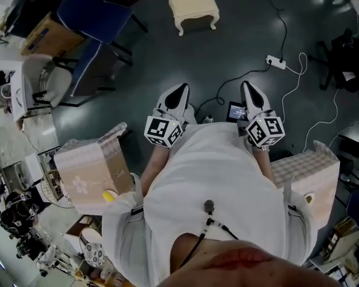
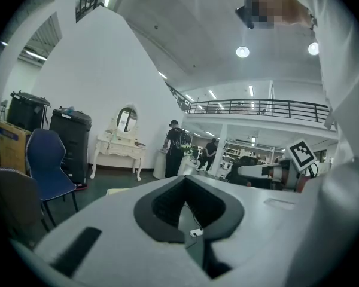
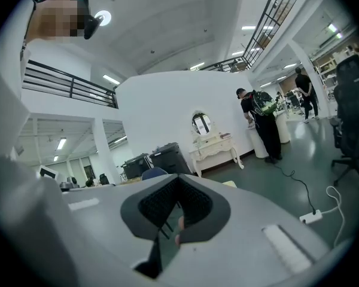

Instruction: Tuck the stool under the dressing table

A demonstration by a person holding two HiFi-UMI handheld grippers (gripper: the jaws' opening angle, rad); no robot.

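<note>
A blue chair (image 1: 90, 17) stands toward the left edge of the dark floor (image 1: 167, 58). The left gripper (image 1: 180, 91), held level in front of the person, has its jaws pressed together with nothing between them. Ahead, out on the open floor and well apart from both grippers, sits the cream stool (image 1: 194, 8). The white dressing table (image 2: 118, 145) with its oval mirror stands far off at the floor's edge, against the white wall. The right gripper (image 1: 247, 88) is likewise closed and empty. A power strip (image 1: 276, 62) lies on the floor to its right.
</note>
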